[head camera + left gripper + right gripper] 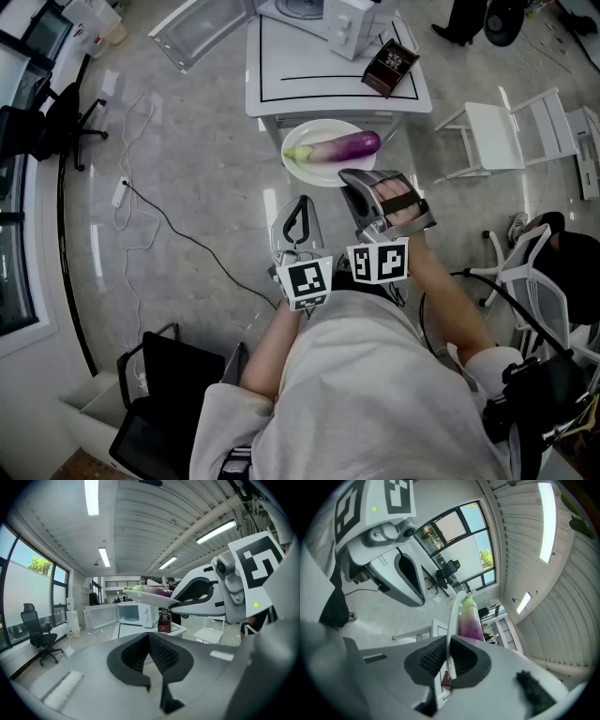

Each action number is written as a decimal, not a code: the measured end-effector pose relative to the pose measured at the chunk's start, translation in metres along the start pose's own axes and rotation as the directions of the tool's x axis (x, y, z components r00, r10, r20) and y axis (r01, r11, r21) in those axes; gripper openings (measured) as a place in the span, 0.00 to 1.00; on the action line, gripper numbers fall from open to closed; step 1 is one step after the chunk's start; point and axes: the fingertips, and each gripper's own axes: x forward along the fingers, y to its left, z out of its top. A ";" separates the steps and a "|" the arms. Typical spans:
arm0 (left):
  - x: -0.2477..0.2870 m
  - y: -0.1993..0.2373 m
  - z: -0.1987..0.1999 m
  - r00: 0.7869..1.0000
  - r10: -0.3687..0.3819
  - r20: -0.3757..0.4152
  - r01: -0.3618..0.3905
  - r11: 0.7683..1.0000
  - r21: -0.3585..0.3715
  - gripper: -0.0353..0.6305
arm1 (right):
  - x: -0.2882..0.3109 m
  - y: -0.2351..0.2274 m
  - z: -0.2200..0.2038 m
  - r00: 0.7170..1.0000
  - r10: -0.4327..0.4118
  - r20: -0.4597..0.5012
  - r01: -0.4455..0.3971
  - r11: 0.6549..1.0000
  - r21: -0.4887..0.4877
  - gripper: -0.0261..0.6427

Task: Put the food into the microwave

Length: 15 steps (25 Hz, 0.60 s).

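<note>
Right gripper (352,178) is seen clamped on the near rim of a white plate (307,172). In the right gripper view the rim is pinched edge-on between the dark pads (433,658). An eggplant (345,147), purple with a green stem end, is carried lying on the plate. The plate is held in the air at the near edge of the white table (337,89), not set down on it. The microwave (352,23) is noted at the far side of the table, with its door (202,33) swung fully open to the left and the cavity visible in the left gripper view. A brown box (391,66) is recorded on the table, to the right of the microwave. Left gripper (301,204) is held beside the right one, lower and short of the plate. Its jaws are pressed together with nothing between them. The food is therefore recorded as outside the microwave.
</note>
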 end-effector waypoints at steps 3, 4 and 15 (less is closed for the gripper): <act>-0.001 -0.003 -0.001 1.000 0.000 0.002 0.000 1.000 0.003 0.06 | -0.002 0.002 -0.002 1.000 0.001 0.000 -0.001 1.000 0.000 0.08; -0.002 -0.004 -0.001 1.000 0.000 0.002 0.000 1.000 0.003 0.06 | -0.003 0.003 -0.002 1.000 0.001 0.001 -0.001 1.000 0.000 0.07; -0.015 -0.024 -0.003 1.000 0.012 -0.011 -0.012 1.000 -0.003 0.06 | -0.025 0.004 -0.009 1.000 -0.013 0.024 0.014 1.000 -0.021 0.08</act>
